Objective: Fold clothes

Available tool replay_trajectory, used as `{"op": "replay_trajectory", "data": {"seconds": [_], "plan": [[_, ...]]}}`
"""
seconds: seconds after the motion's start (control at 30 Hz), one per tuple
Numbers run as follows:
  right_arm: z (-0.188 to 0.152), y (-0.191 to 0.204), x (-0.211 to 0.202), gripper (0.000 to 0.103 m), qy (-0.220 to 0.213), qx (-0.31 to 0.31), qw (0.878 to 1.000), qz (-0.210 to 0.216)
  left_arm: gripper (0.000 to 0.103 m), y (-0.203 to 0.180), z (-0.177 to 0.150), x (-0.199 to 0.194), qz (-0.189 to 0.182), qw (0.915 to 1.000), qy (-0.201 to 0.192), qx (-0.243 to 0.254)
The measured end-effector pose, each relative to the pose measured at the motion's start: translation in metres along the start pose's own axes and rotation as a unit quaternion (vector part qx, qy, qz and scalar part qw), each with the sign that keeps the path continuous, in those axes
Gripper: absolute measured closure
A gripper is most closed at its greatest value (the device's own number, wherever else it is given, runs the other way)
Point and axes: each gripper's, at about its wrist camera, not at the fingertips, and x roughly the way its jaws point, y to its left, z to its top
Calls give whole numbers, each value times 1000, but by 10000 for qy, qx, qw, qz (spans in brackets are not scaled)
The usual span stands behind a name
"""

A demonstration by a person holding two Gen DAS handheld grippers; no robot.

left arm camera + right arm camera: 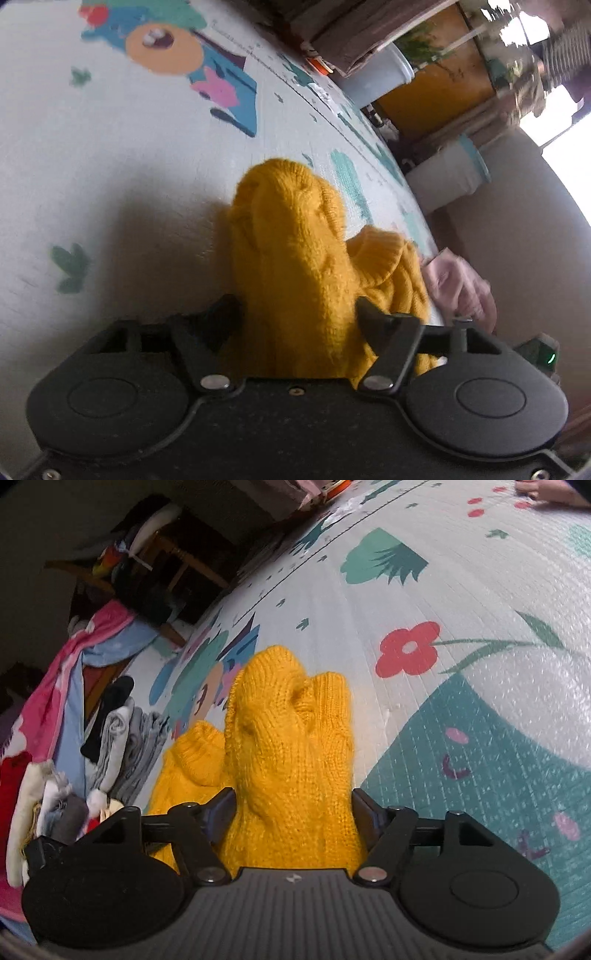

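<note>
The left hand-held gripper (295, 314) is clamping a bunched fold of the yellow knitted sweater (291, 258), with both black fingers pressing into the wool on either side. The right hand-held gripper (293, 801) is likewise pinching a thick bundle of the same sweater (288, 738), which is filling the gap between its fingers. The sweater is rising in a hump in front of each camera and trailing down onto the play mat (461, 590), a pale floor mat printed with flowers and animals. A ribbed cuff (376, 254) is lying beside the held part. A pile of folded clothes (122, 746) is sitting on the mat to the left in the right wrist view.
</note>
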Motion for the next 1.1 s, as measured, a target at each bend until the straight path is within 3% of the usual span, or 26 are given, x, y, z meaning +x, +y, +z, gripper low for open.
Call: {"op": "replay_trajectory", "data": {"seconds": [0.1, 0.17, 0.33, 0.47, 0.57, 0.67, 0.77, 1.0, 1.1], "plan": [[0, -5, 2, 48, 82, 514, 9985, 183, 57, -4, -3, 1, 12, 9998, -58, -204], [-1, -8, 2, 50, 155, 730, 9968, 278, 61, -1, -6, -5, -37, 9982, -104, -586], [2, 12, -2, 53, 404, 758, 9946, 575, 62, -12, -8, -43, -1, 9963, -394, -759], [22, 69, 2, 53, 500, 291, 9919, 1127, 62, -29, 17, -96, -159, 9913, -1074, -749], [52, 136, 7, 53, 450, -251, 9837, 1721, 62, -54, 49, -149, -324, 9807, -1840, -575], [86, 218, 8, 53, 355, -864, 9665, 2389, 62, -85, 81, -209, -473, 9616, -2685, -327], [109, 308, 8, 53, 328, -1454, 9410, 3038, 62, -114, 104, -274, -527, 9345, -3518, -103], [113, 496, 15, 53, 535, -2342, 8733, 4237, 62, -147, 121, -416, -370, 8559, -5153, 227], [100, 554, 22, 53, 669, -2498, 8499, 4591, 62, -144, 120, -462, -271, 8288, -5584, 252]]}}
